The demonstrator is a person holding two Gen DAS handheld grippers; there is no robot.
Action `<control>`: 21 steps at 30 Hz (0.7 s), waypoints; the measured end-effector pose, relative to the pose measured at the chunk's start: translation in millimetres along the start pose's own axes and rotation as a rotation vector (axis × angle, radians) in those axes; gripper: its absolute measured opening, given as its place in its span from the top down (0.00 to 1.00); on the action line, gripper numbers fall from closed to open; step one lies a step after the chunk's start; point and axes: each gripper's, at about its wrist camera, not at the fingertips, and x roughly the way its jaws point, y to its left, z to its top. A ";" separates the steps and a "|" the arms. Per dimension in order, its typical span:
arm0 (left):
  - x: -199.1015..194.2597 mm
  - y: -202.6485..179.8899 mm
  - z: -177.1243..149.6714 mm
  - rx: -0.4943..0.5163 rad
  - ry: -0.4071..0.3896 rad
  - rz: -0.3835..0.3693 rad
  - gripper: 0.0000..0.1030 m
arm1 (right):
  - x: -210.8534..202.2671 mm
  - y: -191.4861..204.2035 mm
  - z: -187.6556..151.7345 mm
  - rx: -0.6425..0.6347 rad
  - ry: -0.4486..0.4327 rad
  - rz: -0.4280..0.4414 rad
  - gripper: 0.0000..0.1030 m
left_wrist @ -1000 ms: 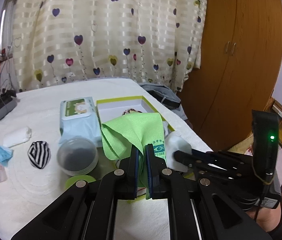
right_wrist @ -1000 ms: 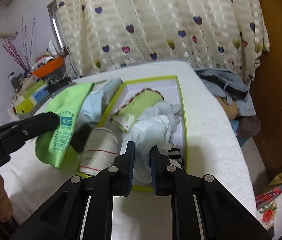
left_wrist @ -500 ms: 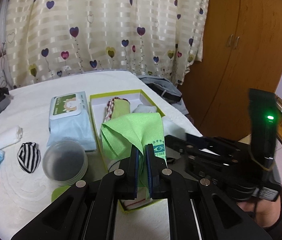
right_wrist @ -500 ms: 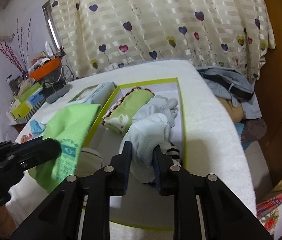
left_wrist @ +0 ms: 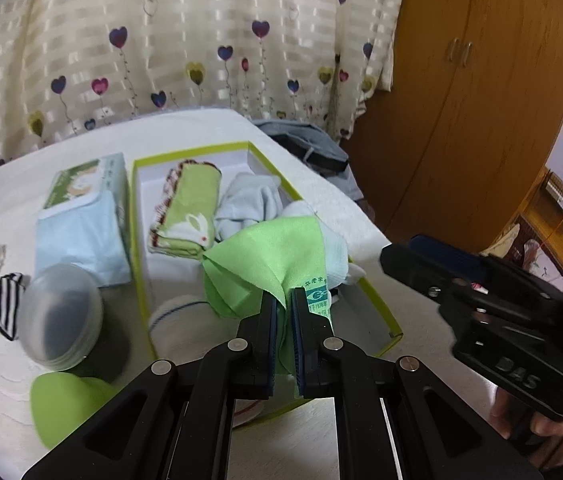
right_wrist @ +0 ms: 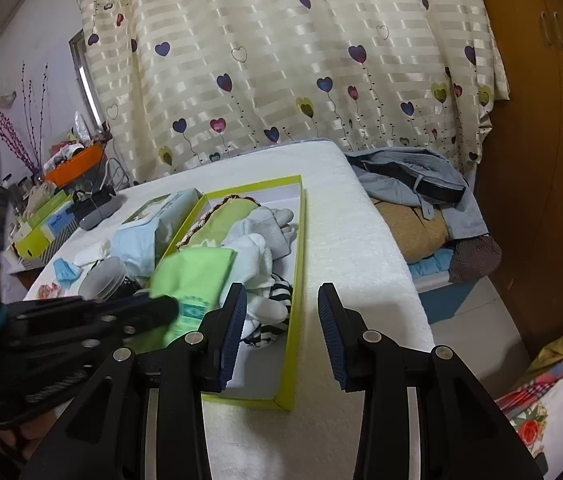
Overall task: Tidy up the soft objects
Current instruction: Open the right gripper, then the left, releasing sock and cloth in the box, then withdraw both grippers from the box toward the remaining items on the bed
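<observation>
Left tongs (left_wrist: 282,312) are clamping the green cloth (left_wrist: 269,256) over the green-rimmed box (right_wrist: 296,264); right tongs (right_wrist: 281,320) are opening up, nothing between them.

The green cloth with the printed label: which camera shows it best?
The left wrist view: the green cloth fills the centre, pinched in the left gripper, folds and label clear. The right wrist view shows it side-on, partly hidden behind that gripper.

Smooth green cloth (left_wrist: 277,256); matt black plastic tool (left_wrist: 281,308); terry tablecloth (right_wrist: 345,232).
</observation>
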 end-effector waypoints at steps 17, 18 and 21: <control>-8.8 2.9 4.3 -0.017 -0.056 -0.010 0.71 | -17.9 9.6 0.1 -0.025 -0.031 -0.018 0.63; -12.8 3.4 4.0 -0.017 -0.062 -0.009 0.71 | -19.1 11.3 0.1 -0.029 -0.032 -0.021 0.63; -28.5 3.8 -0.9 -0.015 -0.089 -0.007 0.71 | -25.3 17.6 0.4 -0.040 -0.042 -0.024 0.62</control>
